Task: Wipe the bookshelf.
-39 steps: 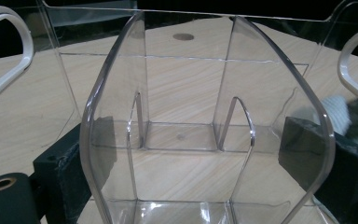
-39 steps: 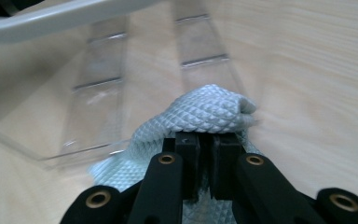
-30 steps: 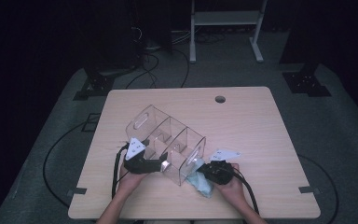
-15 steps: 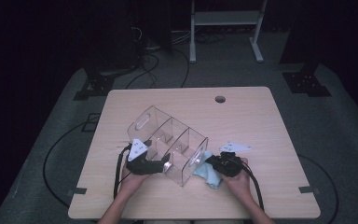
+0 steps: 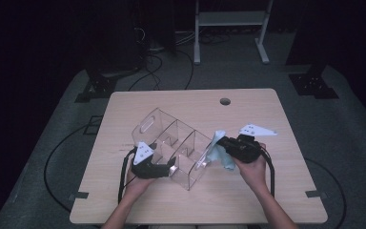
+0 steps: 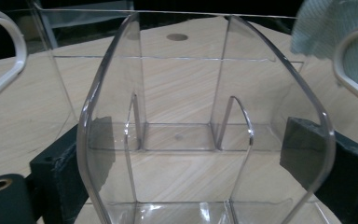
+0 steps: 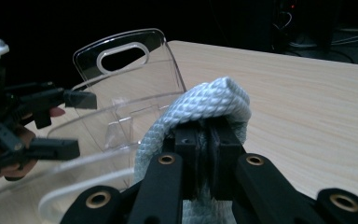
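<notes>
A clear plastic divided organizer (image 5: pixel 171 145) is clamped by the left tongs (image 5: pixel 170 168); a pale blue cloth (image 7: pixel 200 112), pinched in the right tongs (image 7: pixel 208 140), should be wiped along its wall.

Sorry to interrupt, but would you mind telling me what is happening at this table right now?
A person works at a light wooden table with two handheld grippers. The left gripper has its jaws on either side of one long wall of a clear plastic organiser with dividers and cut-out handles, steadying it. The right gripper is shut on a pale blue woven cloth, held bunched beside the organiser's near end.
</notes>
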Motion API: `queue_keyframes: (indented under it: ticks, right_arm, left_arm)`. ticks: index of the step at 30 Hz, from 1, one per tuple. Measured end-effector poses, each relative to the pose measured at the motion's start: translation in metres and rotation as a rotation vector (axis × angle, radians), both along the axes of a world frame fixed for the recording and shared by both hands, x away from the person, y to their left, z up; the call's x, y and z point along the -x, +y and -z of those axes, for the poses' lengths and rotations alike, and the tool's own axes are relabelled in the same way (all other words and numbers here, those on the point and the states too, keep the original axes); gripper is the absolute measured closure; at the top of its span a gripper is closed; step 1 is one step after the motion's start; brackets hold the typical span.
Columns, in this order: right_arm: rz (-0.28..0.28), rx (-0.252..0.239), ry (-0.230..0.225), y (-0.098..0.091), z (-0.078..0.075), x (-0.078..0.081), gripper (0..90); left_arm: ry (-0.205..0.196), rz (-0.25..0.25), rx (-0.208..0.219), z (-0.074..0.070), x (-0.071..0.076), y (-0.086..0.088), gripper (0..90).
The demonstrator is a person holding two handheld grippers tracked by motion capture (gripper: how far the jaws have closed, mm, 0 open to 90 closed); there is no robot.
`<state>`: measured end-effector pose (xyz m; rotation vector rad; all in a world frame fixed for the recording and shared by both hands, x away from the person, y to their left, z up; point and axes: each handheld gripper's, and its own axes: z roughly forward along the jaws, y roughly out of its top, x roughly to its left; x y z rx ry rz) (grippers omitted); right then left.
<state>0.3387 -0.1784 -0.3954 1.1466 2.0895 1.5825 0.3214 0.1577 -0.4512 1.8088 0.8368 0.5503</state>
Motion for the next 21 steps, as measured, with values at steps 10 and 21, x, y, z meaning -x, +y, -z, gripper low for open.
queue_keyframes:
  ticks: [10, 21]
  right_arm:
    - [-0.081, 0.031, 0.054, 0.005, -0.014, -0.006, 83.8]
    - [-0.062, 0.096, 0.077, 0.005, -0.02, -0.022, 84.0]
  left_arm:
    - [-0.003, -0.003, -0.007, 0.0, 0.0, -0.004, 5.9]
    - [-0.008, -0.004, 0.0, 0.0, 0.001, -0.004, 6.3]
